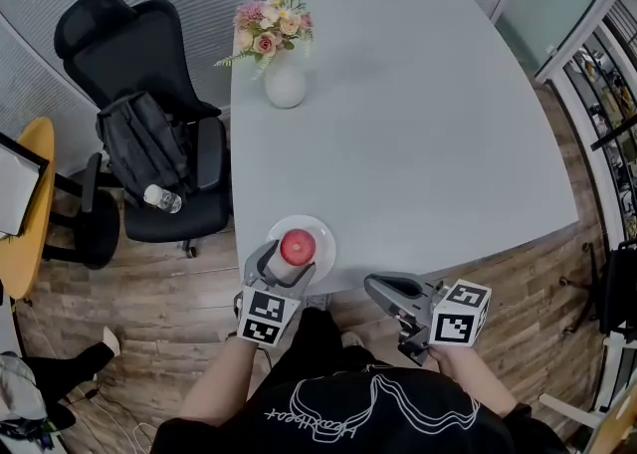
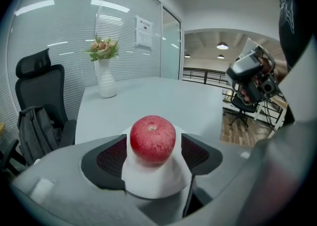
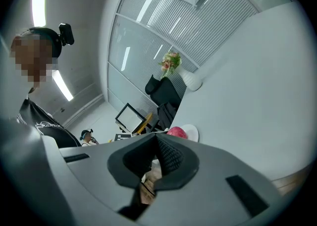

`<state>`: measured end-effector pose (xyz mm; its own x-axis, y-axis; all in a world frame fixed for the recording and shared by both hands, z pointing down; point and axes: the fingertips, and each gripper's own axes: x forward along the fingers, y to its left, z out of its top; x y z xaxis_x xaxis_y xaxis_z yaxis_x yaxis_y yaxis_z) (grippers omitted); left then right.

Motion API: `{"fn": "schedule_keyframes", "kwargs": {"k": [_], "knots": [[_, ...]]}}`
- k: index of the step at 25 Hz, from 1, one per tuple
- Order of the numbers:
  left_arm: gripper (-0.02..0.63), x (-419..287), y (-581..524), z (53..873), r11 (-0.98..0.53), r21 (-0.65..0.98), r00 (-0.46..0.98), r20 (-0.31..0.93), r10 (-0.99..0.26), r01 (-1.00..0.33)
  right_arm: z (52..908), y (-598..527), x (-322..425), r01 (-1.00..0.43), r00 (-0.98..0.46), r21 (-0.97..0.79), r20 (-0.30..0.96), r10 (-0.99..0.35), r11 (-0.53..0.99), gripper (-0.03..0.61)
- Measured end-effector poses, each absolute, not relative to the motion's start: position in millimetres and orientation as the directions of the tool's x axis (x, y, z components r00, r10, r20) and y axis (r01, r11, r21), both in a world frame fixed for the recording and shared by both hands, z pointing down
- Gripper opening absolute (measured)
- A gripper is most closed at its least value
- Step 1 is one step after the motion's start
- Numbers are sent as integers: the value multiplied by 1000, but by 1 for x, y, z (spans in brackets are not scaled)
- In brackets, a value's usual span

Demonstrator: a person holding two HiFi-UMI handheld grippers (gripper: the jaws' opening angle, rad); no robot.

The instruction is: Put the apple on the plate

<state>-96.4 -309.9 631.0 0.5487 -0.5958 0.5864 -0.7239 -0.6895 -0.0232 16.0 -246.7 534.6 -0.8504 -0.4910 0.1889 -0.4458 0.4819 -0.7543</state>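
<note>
A red apple (image 1: 298, 244) sits on a small white plate (image 1: 323, 239) at the near left corner of the grey table (image 1: 418, 123). My left gripper (image 1: 286, 261) reaches over the table edge with one jaw on each side of the apple. In the left gripper view the apple (image 2: 152, 138) stands upright on the plate (image 2: 153, 183), and a thin gap shows between it and each pad, so the gripper (image 2: 152, 149) is open. My right gripper (image 1: 374, 287) hangs off the table's near edge, shut and empty. In its own view the right gripper (image 3: 156, 138) faces the apple (image 3: 177, 132).
A white vase of flowers (image 1: 285, 79) stands at the table's far left. A black office chair (image 1: 149, 74) with a backpack and a water bottle (image 1: 162, 199) is left of the table. A yellow round table (image 1: 25, 203) is at the far left.
</note>
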Motion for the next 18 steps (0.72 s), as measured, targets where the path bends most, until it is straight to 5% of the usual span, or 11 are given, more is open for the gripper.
{"fn": "schedule_keyframes", "kwargs": {"k": [11,18], "knots": [[331,-107,-286,556,-570,223,593,508,-625,-791,514,-240,25,-449,-855,-701,157,-495,554,9],[330,-92,-243,475,-606,376,712,318,-626,-701,474,-222,19,-417,-878,-623,87,-471,662,9]]}}
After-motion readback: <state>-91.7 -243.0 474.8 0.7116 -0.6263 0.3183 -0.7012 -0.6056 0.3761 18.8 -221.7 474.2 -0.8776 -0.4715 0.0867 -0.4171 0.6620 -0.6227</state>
